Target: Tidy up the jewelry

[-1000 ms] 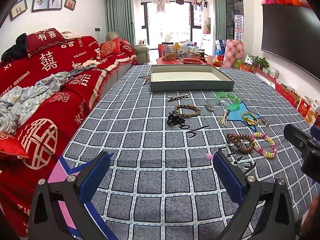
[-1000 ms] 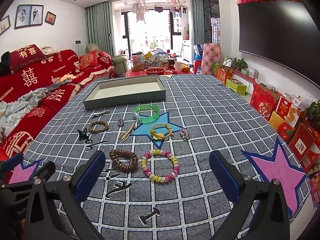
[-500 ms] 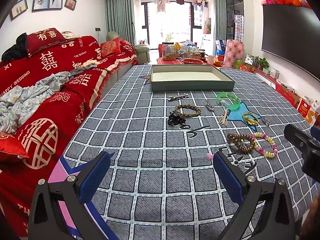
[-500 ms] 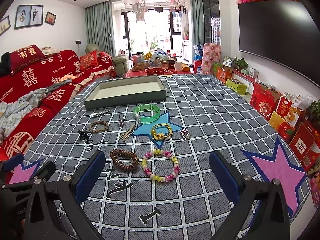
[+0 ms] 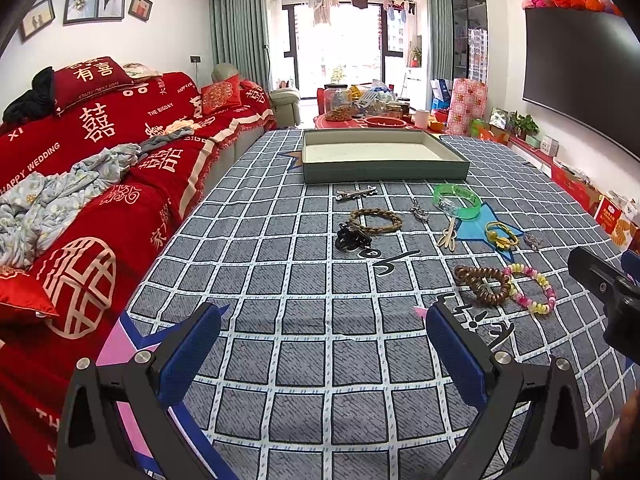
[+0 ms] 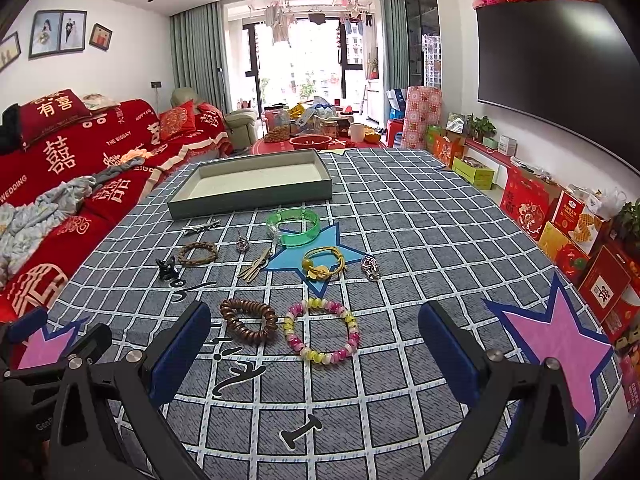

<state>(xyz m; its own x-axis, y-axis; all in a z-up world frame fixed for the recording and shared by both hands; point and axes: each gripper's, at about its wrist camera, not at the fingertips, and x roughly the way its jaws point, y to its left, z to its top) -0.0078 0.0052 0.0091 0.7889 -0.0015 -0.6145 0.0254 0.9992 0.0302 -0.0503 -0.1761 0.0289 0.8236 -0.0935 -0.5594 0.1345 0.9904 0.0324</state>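
Both grippers gape; tray far off

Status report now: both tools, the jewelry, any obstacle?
Left tool open, empty. Right tool open, empty. Jewelry loose on cloth; tray empty. Pink-yellow bead bracelet nearest right tool, nothing blocking.

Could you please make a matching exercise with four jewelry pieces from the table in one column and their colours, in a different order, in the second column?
Things:
1. bangle
2. wooden bead bracelet
3. hair claw
4. cord bracelet

Colours:
A. black
B. yellow
C. translucent green
D. brown

Pairs: 1-C, 2-D, 3-A, 4-B
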